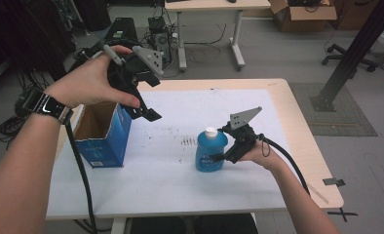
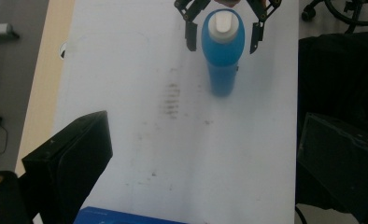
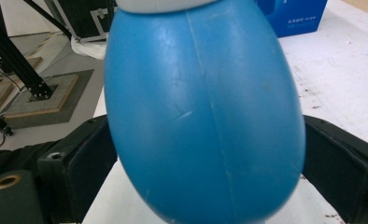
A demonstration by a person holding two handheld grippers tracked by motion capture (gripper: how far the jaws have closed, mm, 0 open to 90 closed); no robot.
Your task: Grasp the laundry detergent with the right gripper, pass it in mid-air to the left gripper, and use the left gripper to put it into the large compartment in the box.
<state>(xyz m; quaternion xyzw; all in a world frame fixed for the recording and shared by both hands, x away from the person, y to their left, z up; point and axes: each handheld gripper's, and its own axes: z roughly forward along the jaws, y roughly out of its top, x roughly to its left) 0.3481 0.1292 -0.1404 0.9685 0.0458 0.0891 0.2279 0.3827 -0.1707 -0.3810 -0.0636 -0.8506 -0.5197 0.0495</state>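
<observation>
Even, bright overhead light washes the white-covered wooden surface (image 1: 170,180), with only faint shadows. The blue plastic bottle with a white cap (image 3: 203,112) looms soft and blurred up close. Beyond that bottle, the floor sits dimmer.

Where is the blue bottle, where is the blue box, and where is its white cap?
blue bottle (image 1: 210,153), high view, on its blue body.
blue box (image 1: 105,139), high view, on its front wall.
white cap (image 2: 223,22), left gripper view, on the cap's top.

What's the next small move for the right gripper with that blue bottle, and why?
Probably close the right gripper on the blue bottle: its jaws flank the upright bottle's sides, apparently not yet pressing, in the left gripper view. The left gripper hangs open above the open blue box.
</observation>
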